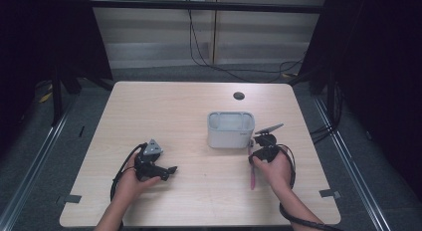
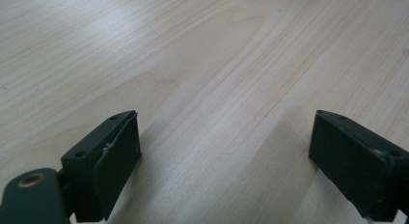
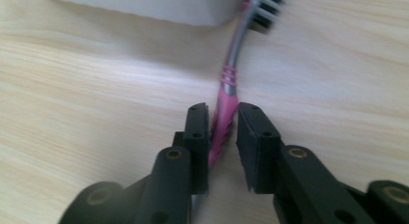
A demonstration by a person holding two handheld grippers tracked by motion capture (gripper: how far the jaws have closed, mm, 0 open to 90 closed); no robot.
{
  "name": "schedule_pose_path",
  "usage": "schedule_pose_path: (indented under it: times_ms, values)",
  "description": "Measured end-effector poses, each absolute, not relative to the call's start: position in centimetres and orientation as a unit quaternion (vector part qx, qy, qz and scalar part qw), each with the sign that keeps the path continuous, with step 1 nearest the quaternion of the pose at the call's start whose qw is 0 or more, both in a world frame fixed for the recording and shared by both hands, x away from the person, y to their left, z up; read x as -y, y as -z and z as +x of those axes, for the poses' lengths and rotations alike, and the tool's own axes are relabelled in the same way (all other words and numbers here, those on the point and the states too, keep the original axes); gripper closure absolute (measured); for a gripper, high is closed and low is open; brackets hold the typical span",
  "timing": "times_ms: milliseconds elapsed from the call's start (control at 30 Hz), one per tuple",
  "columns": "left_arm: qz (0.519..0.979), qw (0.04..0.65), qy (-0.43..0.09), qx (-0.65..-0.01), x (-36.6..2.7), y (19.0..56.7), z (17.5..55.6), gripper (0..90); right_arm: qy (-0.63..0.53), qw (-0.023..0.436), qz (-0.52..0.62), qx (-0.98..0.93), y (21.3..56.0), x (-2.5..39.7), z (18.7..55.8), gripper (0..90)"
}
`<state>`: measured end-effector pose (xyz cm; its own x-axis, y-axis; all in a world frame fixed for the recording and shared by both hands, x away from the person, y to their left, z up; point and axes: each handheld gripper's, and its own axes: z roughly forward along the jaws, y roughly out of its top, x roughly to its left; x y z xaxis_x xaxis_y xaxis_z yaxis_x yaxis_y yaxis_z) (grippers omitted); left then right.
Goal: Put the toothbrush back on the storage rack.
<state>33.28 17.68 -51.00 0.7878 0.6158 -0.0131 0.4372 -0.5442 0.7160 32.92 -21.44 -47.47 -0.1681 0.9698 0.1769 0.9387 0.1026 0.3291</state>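
Note:
A pink toothbrush (image 1: 252, 177) with a grey neck lies on the wooden table just right of a white rectangular holder (image 1: 230, 130). My right gripper (image 1: 254, 157) is low over it. In the right gripper view the jaws (image 3: 223, 110) are closed on the pink handle of the toothbrush (image 3: 226, 84), whose bristled head lies beside the holder's wall (image 3: 144, 4). My left gripper (image 1: 171, 170) rests at the front left of the table, pointing right. Its jaws (image 2: 224, 132) are wide apart over bare wood with nothing between them.
A dark round cable hole (image 1: 239, 95) sits near the table's far edge. Black cables (image 1: 199, 52) run over the floor behind the table. The table's front edge (image 1: 199, 225) lies close under both forearms.

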Motion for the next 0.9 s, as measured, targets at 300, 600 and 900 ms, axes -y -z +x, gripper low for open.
schedule_pose_path:
  times_ms: [300, 600, 900]
  values:
    - [0.870, 0.369, -0.121, -0.303, -17.7, 51.0, 33.3, 10.5, -0.188, 0.029, 0.670, -0.718, 47.4, 24.4, 32.7, 81.9]
    - [0.869, 0.371, -0.121, -0.304, -17.7, 51.0, 33.3, 10.5, -0.223, 0.037, 0.657, -0.719, 45.7, 25.3, 32.4, 90.0]
    - [0.870, 0.369, -0.121, -0.302, -17.7, 51.0, 33.3, 10.5, -0.234, 0.059, 0.636, -0.733, 46.3, 24.0, 33.7, 74.7]
